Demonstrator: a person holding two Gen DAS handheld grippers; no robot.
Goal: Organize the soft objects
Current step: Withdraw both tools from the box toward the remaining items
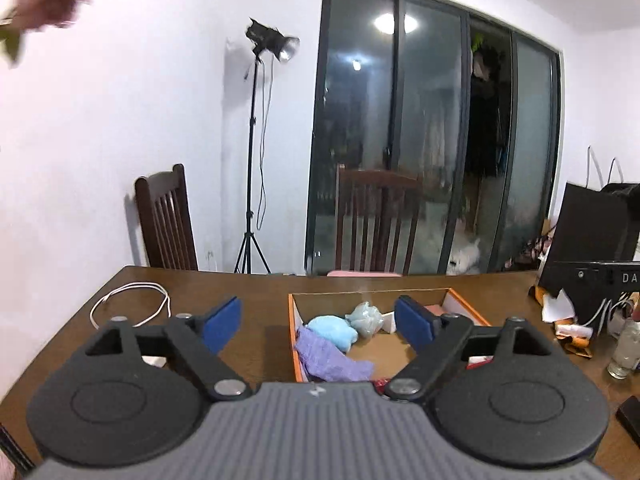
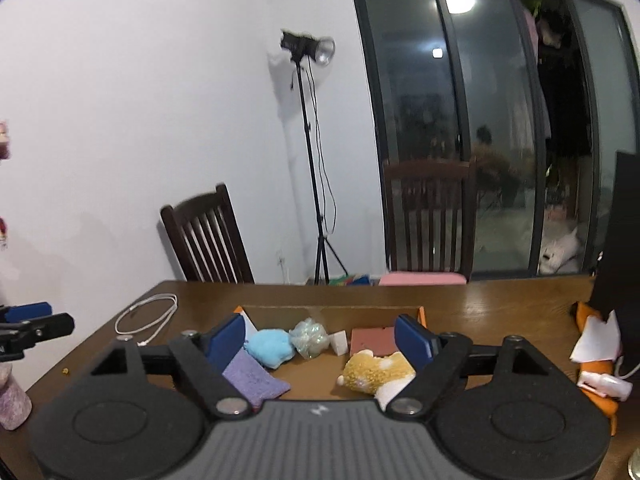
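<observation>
An orange-edged cardboard box lies open on the wooden table. Inside it are a purple cloth, a light blue plush, a pale green crinkly ball, a white block, a pink pad and a yellow plush toy. My left gripper hangs open above the box's left half, nothing between its blue pads. My right gripper is open over the box, raised above the toys. The left gripper's tip shows at the right wrist view's left edge.
A white cable lies coiled on the table's far left. Black equipment, papers and a glass crowd the right side. Two dark chairs stand behind the table, with a light stand by the wall.
</observation>
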